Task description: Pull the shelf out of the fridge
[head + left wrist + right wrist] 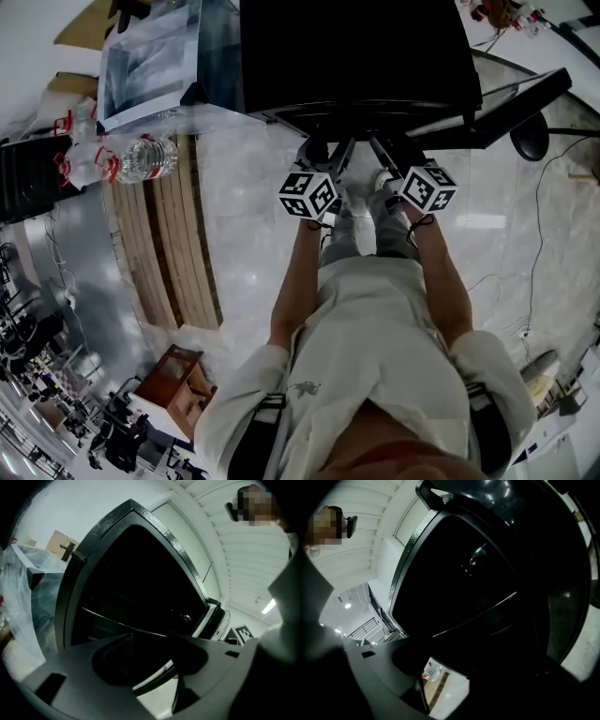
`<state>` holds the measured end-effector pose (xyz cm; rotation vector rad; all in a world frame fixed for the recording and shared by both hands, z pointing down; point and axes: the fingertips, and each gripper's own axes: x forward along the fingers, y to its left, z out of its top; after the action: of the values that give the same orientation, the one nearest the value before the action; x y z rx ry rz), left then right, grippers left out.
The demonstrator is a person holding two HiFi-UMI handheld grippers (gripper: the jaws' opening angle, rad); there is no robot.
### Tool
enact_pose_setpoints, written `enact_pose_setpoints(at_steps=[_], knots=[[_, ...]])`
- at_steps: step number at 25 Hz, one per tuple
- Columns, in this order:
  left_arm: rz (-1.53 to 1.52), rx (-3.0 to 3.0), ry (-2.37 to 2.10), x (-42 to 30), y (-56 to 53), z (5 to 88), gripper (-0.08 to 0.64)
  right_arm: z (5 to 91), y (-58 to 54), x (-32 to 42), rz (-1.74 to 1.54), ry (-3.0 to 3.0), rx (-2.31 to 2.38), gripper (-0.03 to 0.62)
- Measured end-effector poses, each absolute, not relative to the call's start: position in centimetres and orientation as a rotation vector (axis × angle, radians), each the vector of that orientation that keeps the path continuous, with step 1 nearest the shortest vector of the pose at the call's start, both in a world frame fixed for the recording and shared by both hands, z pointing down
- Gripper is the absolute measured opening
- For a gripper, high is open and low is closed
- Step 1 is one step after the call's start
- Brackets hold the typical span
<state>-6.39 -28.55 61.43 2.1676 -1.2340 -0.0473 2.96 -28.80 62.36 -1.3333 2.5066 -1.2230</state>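
The black fridge (356, 56) stands open in front of me, its inside very dark. A thin glass shelf (122, 622) crosses the inside as a pale line, and the right gripper view shows the same shelf (478, 616). In the head view both marker cubes sit side by side below the fridge. My left gripper (330, 150) and right gripper (394, 155) point into its lower opening. The left gripper (152, 667) has its jaws apart; a dark pale-rimmed edge crosses the gap, contact unclear. The right gripper (440, 677) is open, with only floor showing in its gap.
The fridge door (511, 103) hangs open to the right. At the left a wooden pallet (173, 244) carries a water bottle (145, 157) and a clear plastic bag (150, 56). A brown box (178, 380) stands lower left. Cables (544, 216) trail over the marble floor.
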Motion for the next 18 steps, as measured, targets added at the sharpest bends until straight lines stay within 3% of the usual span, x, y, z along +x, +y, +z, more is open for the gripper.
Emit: enact_pose_setpoints(at_steps=[13,18], knots=[[-0.165,2.054,-1.208,-6.9,-31.1,63.0,0.287,63.4,-31.5,3.3,-1.282,2.371,-1.310,0.334],[-0.237,2.011,-1.217,-7.4,-32.2,63.0,0.299,64.0,-32.6,3.8,-1.300,2.279,-1.302,0.344]])
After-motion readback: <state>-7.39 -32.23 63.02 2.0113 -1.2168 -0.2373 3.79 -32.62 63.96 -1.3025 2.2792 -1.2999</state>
